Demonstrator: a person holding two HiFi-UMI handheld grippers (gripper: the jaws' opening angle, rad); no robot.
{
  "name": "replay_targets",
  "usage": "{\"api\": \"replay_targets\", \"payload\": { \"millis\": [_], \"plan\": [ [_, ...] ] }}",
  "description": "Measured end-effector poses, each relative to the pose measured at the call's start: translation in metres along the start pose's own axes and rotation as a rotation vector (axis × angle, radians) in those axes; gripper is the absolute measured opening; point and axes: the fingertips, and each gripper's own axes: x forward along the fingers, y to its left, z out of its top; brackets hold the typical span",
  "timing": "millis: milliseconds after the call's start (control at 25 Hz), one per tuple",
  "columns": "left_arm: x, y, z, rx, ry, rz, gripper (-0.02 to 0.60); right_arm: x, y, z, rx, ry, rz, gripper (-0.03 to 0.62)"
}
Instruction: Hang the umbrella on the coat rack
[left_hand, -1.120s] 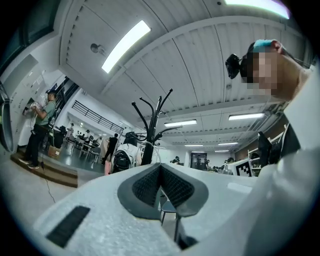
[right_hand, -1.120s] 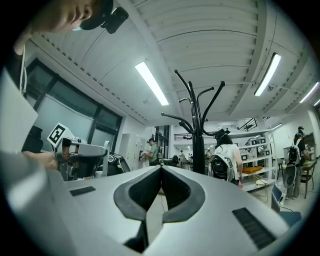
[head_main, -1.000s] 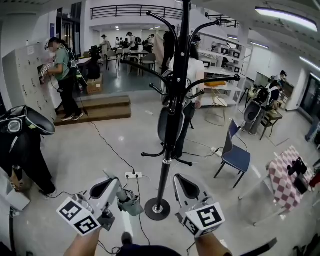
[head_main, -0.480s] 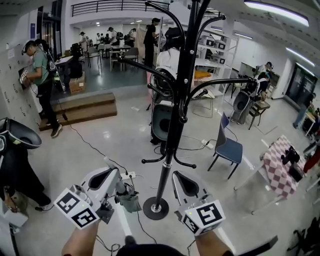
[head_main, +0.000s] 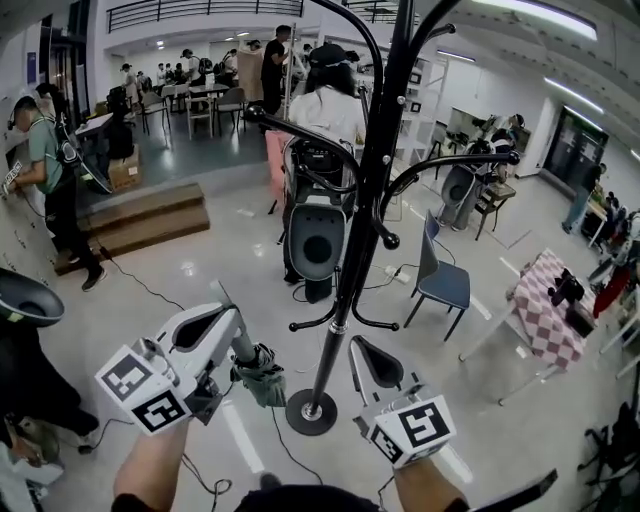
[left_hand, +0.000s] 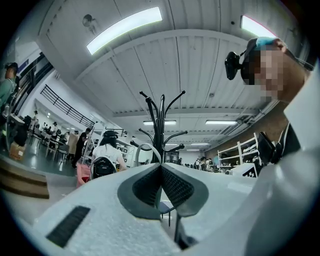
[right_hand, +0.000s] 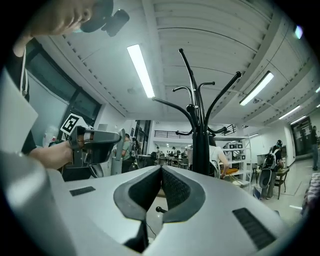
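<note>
Umbrella (head_main: 262, 372) folded, crumpled grey-green fabric; left gripper (head_main: 231, 320) clamped on it.

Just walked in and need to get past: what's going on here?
A person faces a black coat rack, a gripper in each hand. The left gripper is shut on a folded umbrella, held low beside the rack, not yet hung. The right gripper is shut and empty.

We are holding the umbrella (head_main: 262, 372) in our left gripper (head_main: 236, 328), just left of the coat rack (head_main: 345, 270), while our right gripper (head_main: 360, 346) is hanging just right of its pole. A chair (head_main: 442, 283) is standing behind, rightward; steps (head_main: 140, 215) are lying far left.
</note>
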Motion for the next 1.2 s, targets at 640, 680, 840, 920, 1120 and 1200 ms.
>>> {"api": "replay_targets", "payload": {
  "millis": [640,680,840,920,1120,1200],
  "plan": [
    [0.038,0.062,0.006,-0.026,0.038,-0.142,0.011,0.037,0.001,-0.001,-0.019,0.036,-0.117,0.006],
    [0.042,0.066,0.007,-0.022,0.037,-0.144,0.009,0.040,0.000,-0.002,-0.019,0.038,-0.113,0.006],
    [0.055,0.076,0.011,-0.022,0.045,-0.162,0.009,0.050,-0.004,-0.004,-0.013,0.037,-0.106,0.006],
    [0.061,0.080,0.011,-0.031,0.051,-0.169,0.009,0.055,-0.007,-0.002,-0.010,0.028,-0.105,0.006],
    [0.086,0.086,0.014,-0.020,0.072,-0.184,0.009,0.063,-0.021,0.005,-0.008,0.003,-0.101,0.006],
    [0.097,0.089,0.014,-0.022,0.073,-0.190,0.009,0.065,-0.029,0.005,-0.007,-0.003,-0.103,0.006]
  ]
}}
